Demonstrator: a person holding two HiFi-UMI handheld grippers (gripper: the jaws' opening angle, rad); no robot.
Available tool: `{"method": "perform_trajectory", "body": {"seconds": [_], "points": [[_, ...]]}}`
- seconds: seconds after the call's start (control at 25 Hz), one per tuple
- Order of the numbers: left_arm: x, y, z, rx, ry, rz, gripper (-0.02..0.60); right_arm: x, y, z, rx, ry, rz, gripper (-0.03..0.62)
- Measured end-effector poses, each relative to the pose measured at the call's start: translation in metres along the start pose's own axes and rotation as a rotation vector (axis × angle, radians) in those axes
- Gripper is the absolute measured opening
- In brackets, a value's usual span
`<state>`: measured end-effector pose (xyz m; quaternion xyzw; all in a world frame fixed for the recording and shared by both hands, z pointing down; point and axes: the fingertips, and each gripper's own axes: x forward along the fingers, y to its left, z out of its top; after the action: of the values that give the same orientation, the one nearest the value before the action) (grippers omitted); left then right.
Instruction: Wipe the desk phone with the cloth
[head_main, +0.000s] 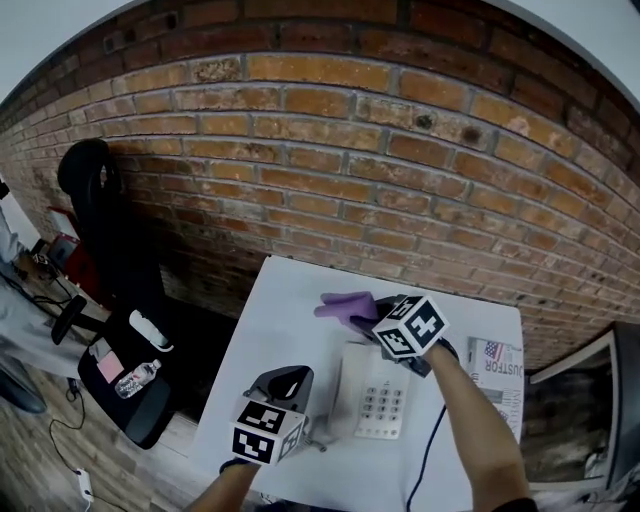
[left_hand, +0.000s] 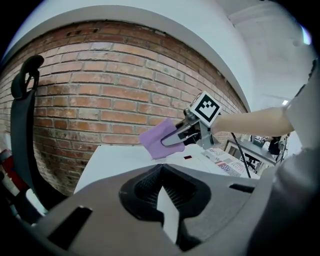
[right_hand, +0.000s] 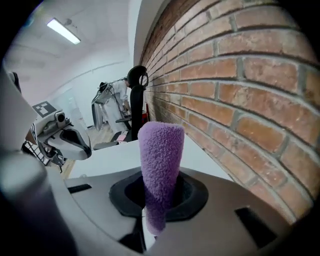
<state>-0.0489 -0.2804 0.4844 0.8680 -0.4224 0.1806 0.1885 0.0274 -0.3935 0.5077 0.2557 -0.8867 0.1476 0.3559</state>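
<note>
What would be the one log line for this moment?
right tool: shut on cloth, raised beyond phone | left tool: shut, empty, beside phone | wipe: cloth off phone

The head view looks steeply down from above the white tabletop (head_main: 290, 300) and faces the brick wall (head_main: 330, 130) at 12 o'clock. The left gripper (head_main: 288, 378) is close below at 6 o'clock and the right gripper (head_main: 368, 312) is near centre. The left gripper view sits low over the tabletop, facing the wall, with the right gripper toward 3 o'clock. The right gripper view looks along the wall, which fills its 3 o'clock side, with the left gripper at 9 o'clock. All three share the tabletop, the wall and the purple cloth (head_main: 343, 304).
</note>
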Motion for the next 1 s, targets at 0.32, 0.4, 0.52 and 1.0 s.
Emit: {"method": "perform_trajectory", "body": {"seconds": [0.32,0.4,0.52,1.0], "points": [[0.006,0.016,-0.007,-0.010,0.034,0.059,0.005,0.040,0.018,-0.028,0.072,0.206,0.326,0.044],[0.006,0.019,-0.010,-0.020,0.036,0.067,0.005,0.039,0.017,-0.030,0.100,0.222,0.356,0.044],[0.010,0.018,-0.011,-0.021,0.037,0.065,0.005,0.035,0.014,-0.035,0.111,0.241,0.376,0.044],[0.029,-0.002,-0.008,0.003,0.046,0.011,0.005,0.004,-0.008,-0.069,0.157,0.255,0.328,0.044]]}}
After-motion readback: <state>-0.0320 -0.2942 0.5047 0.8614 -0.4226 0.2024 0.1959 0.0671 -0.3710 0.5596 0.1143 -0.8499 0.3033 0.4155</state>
